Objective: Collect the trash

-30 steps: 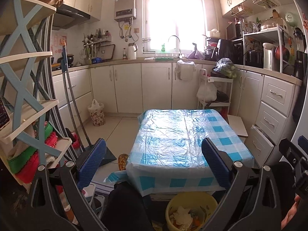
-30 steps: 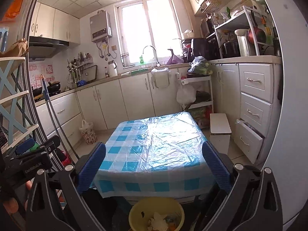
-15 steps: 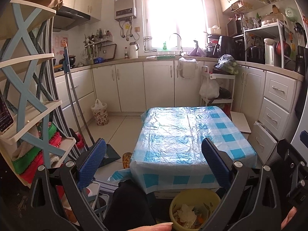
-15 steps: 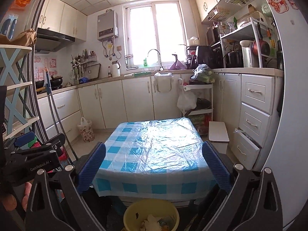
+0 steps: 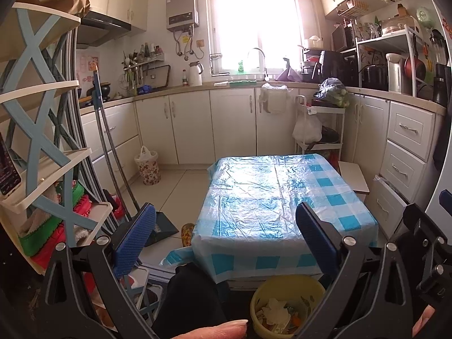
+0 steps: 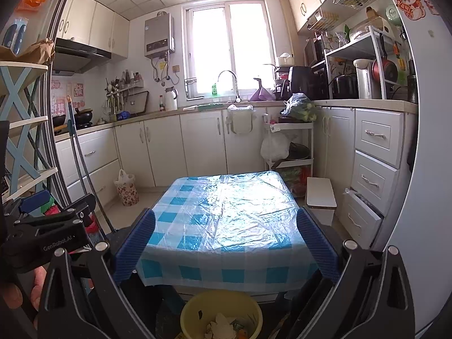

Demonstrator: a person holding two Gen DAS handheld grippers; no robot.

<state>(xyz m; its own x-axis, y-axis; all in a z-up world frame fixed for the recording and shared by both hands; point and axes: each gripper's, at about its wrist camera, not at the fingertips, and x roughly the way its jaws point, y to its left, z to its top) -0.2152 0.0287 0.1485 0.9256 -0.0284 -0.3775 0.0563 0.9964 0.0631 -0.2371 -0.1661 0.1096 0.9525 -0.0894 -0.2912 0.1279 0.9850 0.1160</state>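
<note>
Moved: both views have tilted upward; yellow bin (image 6: pixel 220 315) now sits lower in frame.
Left gripper (image 5: pixel 226 243): spread, holding nothing.
Right gripper (image 6: pixel 226 243): spread, holding nothing.
Writing: "GenRobot.AI", lower left of the right view.

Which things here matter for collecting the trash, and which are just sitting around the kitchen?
For the job:
- yellow bin holding scraps, on the floor in front of the table
- left claw, open and empty
- right claw, open and empty

Just lying about:
- table under checked cloth and clear plastic
- dustpan
- floral bag
- white stool
</note>
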